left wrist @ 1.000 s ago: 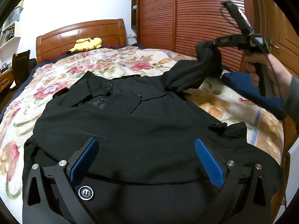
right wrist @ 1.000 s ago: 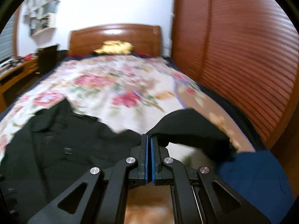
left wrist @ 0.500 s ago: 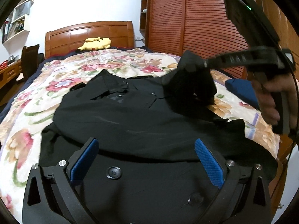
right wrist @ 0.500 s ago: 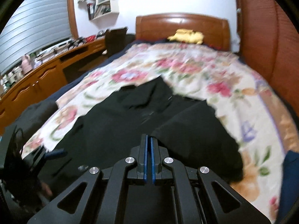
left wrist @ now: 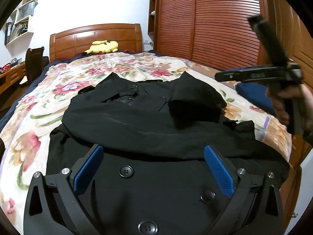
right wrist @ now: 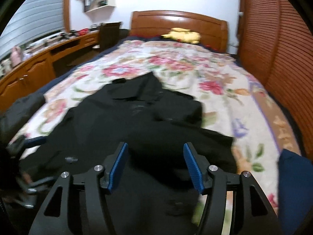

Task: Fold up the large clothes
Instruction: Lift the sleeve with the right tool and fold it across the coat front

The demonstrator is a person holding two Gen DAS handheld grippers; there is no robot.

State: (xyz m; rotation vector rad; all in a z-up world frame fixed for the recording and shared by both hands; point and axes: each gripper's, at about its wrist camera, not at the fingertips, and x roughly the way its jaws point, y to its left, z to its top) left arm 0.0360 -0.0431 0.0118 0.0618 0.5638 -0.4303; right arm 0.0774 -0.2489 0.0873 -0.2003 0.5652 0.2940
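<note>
Trouble could start with the sleeve point(left wrist: 195, 101). It lies folded across the chest of the black coat point(left wrist: 137, 121), but it sits in a thick lump, so it may slide back off toward the blue cloth point(left wrist: 252, 96) if the coat gets tugged.

The coat lies spread on the flowery bedspread point(left wrist: 64, 90), with its collar pointing to the headboard point(left wrist: 95, 39) and its bottom edge close to the cameras. The left gripper point(left wrist: 154, 168) is spread wide and holds nothing. It hangs low over the bottom part, near a big button point(left wrist: 126, 171). The right gripper point(right wrist: 155, 166) is partly spread and holds nothing too. It floats above the coat, not touching it.

The other sleeve on the left side looks not yet folded in, though I cannot see it well. If a gripper pinches only the top layer there, the under layer could stay behind and bunch up. A finger could also catch on a button and drag the whole coat crooked. The right view is blurry, so a grab made in a hurry might miss the edge.
</note>
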